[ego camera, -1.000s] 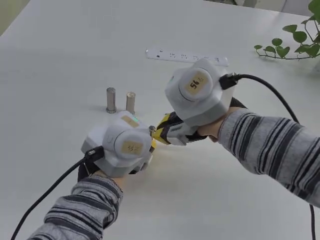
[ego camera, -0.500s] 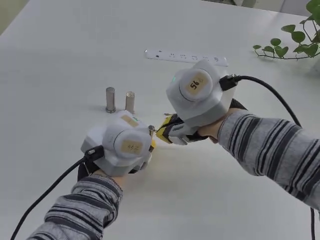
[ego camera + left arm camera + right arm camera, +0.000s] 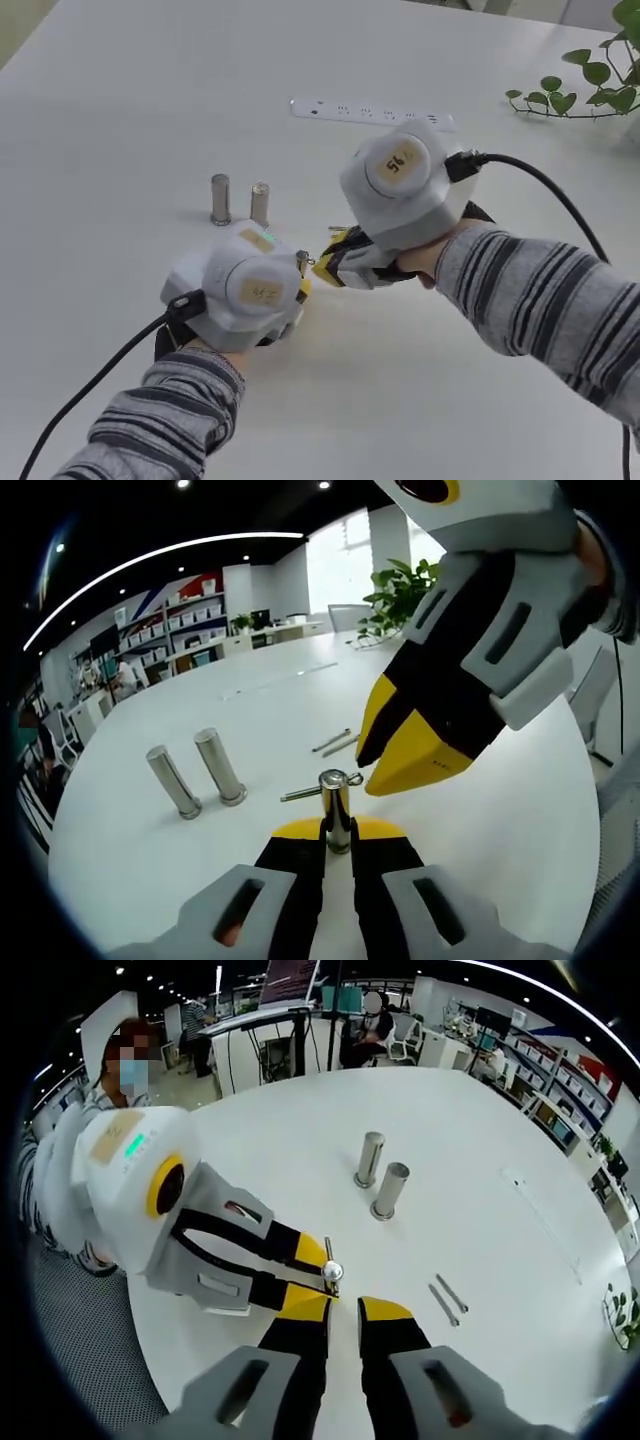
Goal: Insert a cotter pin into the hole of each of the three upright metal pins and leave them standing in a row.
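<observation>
The left gripper has its fingers closed tight on the upright silver cylindrical metal pin. A thin wire cotter pin lies crosswise through its top. The right gripper has its fingers slightly apart and empty.

A white workbench carries a power strip at 12 o'clock and a leafy plant at 2 o'clock. In the left gripper view, office shelving stands at 10 o'clock beneath a curved ceiling light strip, with a bright window at 12.

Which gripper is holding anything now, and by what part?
The left gripper clamps a metal pin by its lower shank; the right gripper holds nothing.
</observation>
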The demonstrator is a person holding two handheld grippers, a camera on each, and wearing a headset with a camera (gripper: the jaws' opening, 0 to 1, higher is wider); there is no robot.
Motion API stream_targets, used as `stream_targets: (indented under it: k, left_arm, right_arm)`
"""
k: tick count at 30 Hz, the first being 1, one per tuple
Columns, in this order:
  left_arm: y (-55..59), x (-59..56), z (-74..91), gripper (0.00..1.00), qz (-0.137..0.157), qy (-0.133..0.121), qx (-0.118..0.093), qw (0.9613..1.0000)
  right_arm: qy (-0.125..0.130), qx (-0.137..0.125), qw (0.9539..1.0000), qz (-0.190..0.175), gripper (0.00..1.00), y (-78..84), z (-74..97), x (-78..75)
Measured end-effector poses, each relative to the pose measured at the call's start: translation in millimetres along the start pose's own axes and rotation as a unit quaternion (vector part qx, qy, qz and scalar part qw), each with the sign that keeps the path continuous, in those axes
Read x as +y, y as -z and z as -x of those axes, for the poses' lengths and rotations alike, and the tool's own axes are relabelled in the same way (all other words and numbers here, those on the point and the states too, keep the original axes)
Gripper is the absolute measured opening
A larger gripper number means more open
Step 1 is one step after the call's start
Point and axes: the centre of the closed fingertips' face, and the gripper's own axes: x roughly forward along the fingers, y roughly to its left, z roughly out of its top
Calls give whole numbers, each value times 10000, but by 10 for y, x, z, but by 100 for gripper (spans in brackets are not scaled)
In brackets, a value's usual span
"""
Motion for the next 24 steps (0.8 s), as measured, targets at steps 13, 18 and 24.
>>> stream_targets:
  k: [13,18,24]
  left_arm:
    - [18,276,68,5,285,-240,-101,9993]
    - [36,391,99,5,411,-367,-93,9984]
    - [62,603,183,5,567,-638,-101,9963]
  right_arm:
    - [19,-94,9986,-514,11,89,5,2]
    - [-24,-173,9982,-575,10,51,-7,22]
    - [-41,-145,9980,-617,11,75,-19,35]
